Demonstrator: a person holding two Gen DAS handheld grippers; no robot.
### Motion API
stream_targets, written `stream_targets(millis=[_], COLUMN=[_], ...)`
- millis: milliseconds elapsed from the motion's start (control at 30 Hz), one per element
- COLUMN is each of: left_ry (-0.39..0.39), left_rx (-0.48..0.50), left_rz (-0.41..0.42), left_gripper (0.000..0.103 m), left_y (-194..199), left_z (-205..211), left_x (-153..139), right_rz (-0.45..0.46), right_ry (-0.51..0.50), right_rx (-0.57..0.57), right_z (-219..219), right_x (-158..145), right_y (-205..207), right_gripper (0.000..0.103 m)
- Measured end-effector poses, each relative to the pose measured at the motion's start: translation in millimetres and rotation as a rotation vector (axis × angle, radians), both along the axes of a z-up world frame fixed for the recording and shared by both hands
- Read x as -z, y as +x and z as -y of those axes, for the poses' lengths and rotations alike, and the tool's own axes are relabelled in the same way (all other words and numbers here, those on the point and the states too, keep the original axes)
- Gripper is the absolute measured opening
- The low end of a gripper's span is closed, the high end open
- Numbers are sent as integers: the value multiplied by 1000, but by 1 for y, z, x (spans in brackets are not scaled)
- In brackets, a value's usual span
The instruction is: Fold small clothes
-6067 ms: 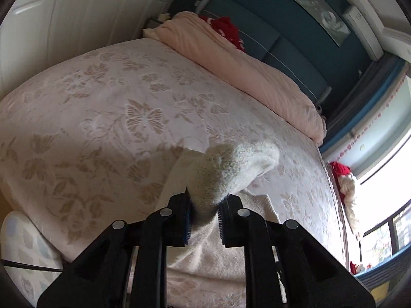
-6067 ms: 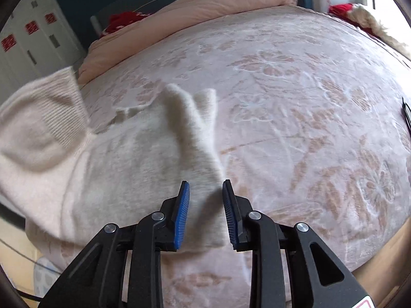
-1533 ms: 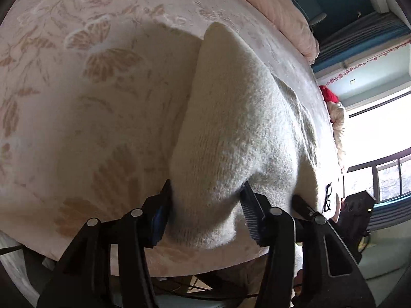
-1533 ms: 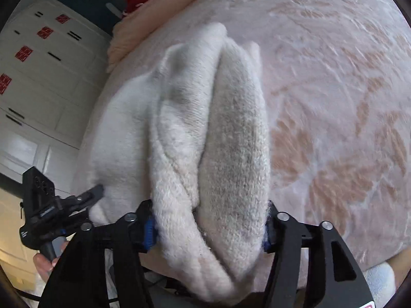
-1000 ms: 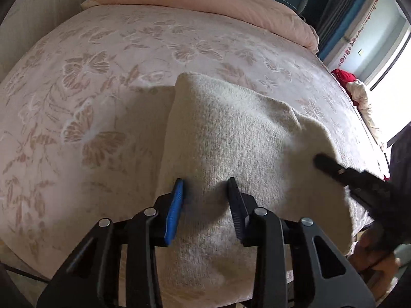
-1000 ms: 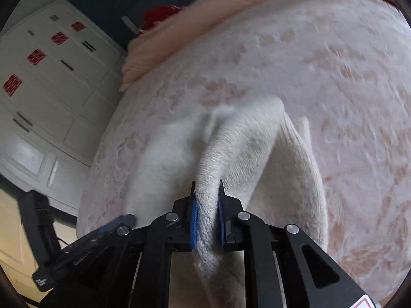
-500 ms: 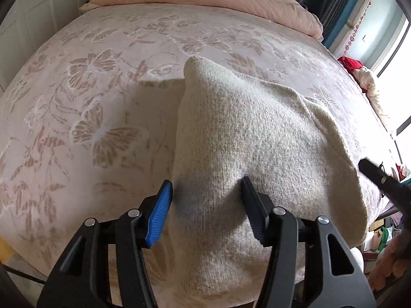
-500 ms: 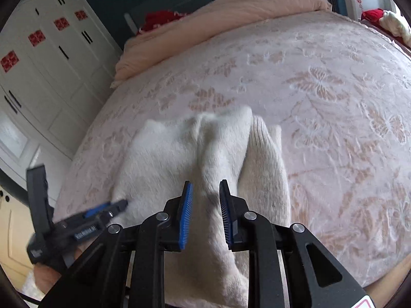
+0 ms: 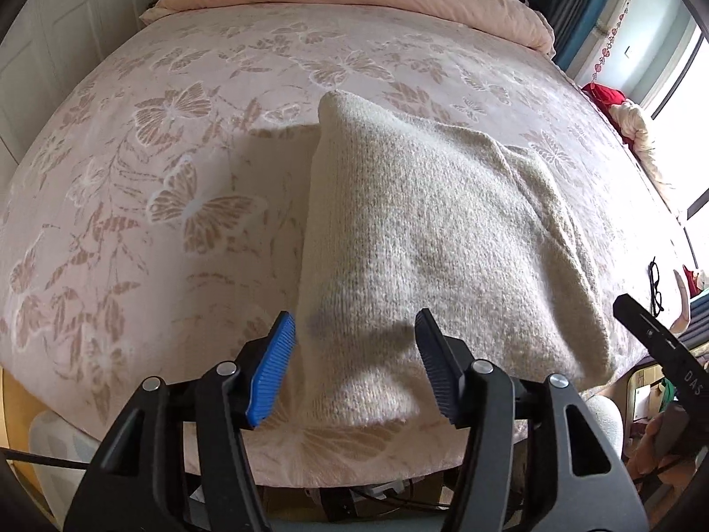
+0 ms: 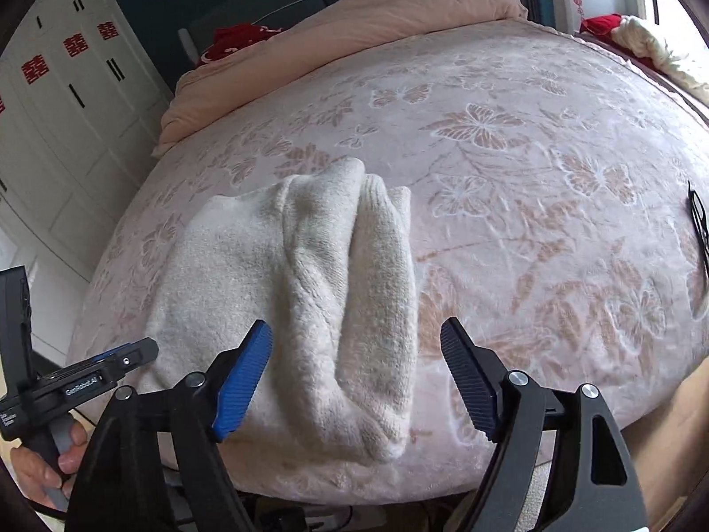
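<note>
Lying folded near front edge of bed (image 9: 186, 186): cream knit sweater (image 9: 434, 239); left hand-held gripper (image 9: 356, 370) jaws opening, spread over sweater's near left corner, pads clear of knit; right hand-held gripper (image 10: 354, 374) jaws opening wide, straddling rolled right-side folds, gripping nothing; glasses (image 10: 699, 221) at bed's right edge.

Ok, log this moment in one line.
sweater: folded, on bed | left gripper: opening, released | right gripper: opening, released
</note>
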State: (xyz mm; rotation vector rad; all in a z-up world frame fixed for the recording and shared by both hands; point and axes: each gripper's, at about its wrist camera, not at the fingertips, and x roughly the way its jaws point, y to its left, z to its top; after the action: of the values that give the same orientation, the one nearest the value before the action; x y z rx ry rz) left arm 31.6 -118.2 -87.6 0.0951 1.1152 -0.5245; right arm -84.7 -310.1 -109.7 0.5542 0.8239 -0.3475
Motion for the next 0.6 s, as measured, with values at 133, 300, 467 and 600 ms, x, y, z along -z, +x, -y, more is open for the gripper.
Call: stream_targets(millis=[133, 300, 467, 600], left_ry=[-31, -148, -197, -282], left_rx=[-13, -28, -63, -75], left_rz=[-10, -53, -118, -240], left_gripper=[69, 85, 86, 93], left_y=[-5, -2, 27, 49], left_z=[-4, -6, -3, 0], left_x=[0, 4, 31, 63], right_rz=[-3, -17, 1, 28], right_ry=[102, 171, 261, 371], right_rx=[8, 6, 22, 25], right_z=[4, 6, 20, 30], right_x=[19, 38, 59, 79], right_y=[-3, 5, 22, 40], right_gripper=[78, 81, 86, 90])
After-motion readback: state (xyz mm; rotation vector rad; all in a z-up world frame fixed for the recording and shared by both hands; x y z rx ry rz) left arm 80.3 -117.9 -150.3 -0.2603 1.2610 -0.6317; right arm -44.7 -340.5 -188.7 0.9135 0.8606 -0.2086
